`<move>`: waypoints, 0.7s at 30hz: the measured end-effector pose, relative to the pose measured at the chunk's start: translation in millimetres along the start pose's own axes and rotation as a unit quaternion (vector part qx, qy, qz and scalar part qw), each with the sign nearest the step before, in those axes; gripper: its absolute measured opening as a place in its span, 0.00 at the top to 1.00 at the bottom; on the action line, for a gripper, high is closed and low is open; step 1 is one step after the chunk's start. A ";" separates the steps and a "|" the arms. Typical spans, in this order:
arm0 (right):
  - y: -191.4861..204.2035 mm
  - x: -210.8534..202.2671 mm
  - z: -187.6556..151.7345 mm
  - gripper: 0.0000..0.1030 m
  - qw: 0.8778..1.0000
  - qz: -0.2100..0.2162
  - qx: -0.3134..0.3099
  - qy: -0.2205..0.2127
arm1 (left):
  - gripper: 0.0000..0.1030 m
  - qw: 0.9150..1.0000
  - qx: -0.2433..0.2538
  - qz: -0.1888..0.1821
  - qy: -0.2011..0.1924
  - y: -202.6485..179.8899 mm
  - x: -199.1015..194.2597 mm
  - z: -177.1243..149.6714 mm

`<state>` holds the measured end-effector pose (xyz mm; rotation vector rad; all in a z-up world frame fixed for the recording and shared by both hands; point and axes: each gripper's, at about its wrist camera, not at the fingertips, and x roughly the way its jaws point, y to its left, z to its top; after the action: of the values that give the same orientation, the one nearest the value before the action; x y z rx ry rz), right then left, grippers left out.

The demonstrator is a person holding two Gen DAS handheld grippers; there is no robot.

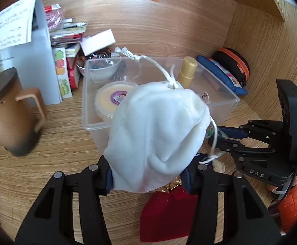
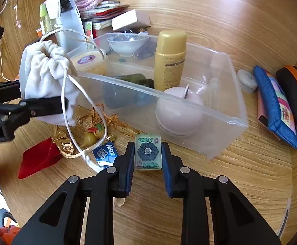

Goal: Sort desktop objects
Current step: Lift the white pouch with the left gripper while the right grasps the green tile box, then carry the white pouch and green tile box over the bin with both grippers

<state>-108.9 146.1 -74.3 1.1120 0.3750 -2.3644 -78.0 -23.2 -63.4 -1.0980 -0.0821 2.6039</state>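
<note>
Left gripper: jaws clamping white drawstring pouch; right gripper: jaws gripping green mahjong tile; both heading for clear plastic bin, best lifted clear over rim

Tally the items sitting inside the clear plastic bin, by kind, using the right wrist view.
Inside the clear bin:
Yellow bottle: 1
Round tub with purple label: 1
Small clear bowl: 1
Dark green container: 1
Pale round case: 1
Total: 5
</note>
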 end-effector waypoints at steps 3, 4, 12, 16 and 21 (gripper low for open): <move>-1.6 -8.3 -2.0 0.78 1.000 -0.002 0.002 -0.007 | 0.51 1.000 0.000 0.007 -0.007 -1.8 -8.4 -0.1; -2.3 -11.8 -2.5 0.78 1.000 -0.003 0.003 -0.009 | 0.51 1.000 0.001 0.009 -0.009 -0.1 -12.4 -0.4; -4.4 -34.7 1.1 0.78 0.999 -0.009 0.006 -0.032 | 0.51 0.999 0.015 0.026 -0.027 -8.7 -28.9 4.1; -4.2 -45.2 8.9 0.78 0.999 -0.013 0.001 -0.045 | 0.51 0.999 0.021 0.031 -0.033 -12.3 -32.9 9.1; -5.5 -54.9 15.6 0.78 0.998 -0.018 -0.002 -0.059 | 0.51 0.998 0.031 0.035 -0.041 -17.8 -37.8 17.9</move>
<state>-92.1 161.4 -21.6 0.9656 0.3596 -2.4456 -61.2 -16.7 -21.7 -0.9888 0.0194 2.6936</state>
